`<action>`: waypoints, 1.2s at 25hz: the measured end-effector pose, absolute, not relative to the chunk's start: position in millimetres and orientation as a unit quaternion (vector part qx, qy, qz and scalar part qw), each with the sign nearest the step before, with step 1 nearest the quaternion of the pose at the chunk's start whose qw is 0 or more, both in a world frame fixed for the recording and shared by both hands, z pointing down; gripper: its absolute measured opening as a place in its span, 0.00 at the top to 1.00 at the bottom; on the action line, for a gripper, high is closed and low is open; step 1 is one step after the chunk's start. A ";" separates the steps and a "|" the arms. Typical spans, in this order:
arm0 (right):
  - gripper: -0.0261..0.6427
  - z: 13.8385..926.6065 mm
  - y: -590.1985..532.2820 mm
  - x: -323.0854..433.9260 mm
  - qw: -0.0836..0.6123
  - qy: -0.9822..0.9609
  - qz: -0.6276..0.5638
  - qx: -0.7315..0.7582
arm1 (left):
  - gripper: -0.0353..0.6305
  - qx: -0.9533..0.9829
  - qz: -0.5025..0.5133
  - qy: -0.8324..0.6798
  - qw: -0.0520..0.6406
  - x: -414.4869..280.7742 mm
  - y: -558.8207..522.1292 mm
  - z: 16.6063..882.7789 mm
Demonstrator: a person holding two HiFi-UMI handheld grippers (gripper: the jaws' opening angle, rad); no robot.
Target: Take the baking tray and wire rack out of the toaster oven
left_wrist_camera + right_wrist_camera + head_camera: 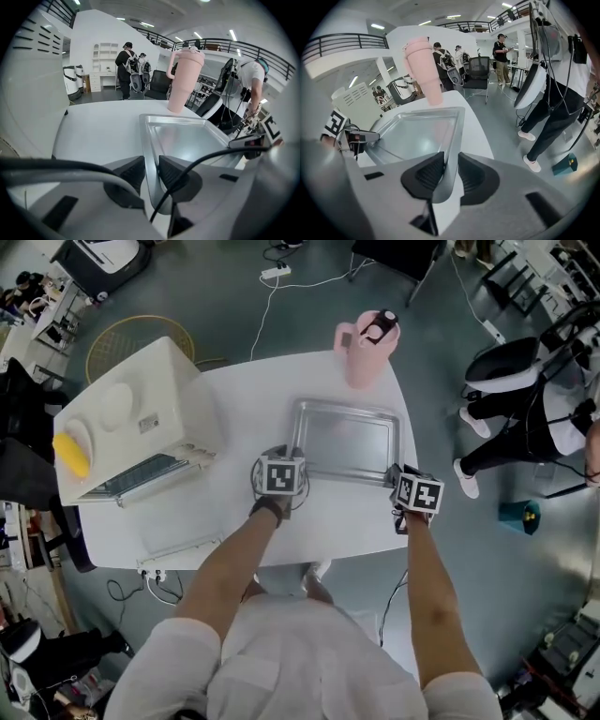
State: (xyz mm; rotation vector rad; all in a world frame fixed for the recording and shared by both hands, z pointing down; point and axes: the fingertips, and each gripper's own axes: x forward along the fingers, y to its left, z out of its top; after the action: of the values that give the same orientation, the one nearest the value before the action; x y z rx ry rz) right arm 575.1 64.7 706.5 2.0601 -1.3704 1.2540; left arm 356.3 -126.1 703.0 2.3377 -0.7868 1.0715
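A silver baking tray [342, 442] lies level over the white table [244, 390], between the two grippers; I cannot tell if it rests on the table. My left gripper [293, 463] is shut on the rim at the tray's near left corner [149, 140]. My right gripper [395, 476] is shut on the rim at its near right corner [452, 140]. The tray is empty. A cream toaster oven [131, 418] stands at the table's left with its door [183, 545] folded down. A wire rack [141, 476] shows in its opening.
A pink tumbler [366, 348] with a handle stands just beyond the tray's far edge. A yellow object [70, 454] lies on top of the oven. A person [525, 418] stands close to the table's right side. Cables run across the floor.
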 end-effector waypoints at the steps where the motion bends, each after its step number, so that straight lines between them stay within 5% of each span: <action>1: 0.82 706.9 60.3 578.4 0.182 -0.487 0.444 0.730 | 0.82 0.849 0.384 -0.283 0.226 361.0 -129.6 703.0; 30: 0.73 682.7 31.5 546.4 0.200 -0.515 0.411 0.725 | 0.70 0.864 0.380 -0.258 0.206 335.3 -142.8 687.8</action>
State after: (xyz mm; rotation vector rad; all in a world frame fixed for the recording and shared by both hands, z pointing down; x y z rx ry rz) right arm 546.4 31.5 682.7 2.0263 -1.4392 1.1487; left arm 335.3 -142.8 687.8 2.4061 -0.7194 1.0596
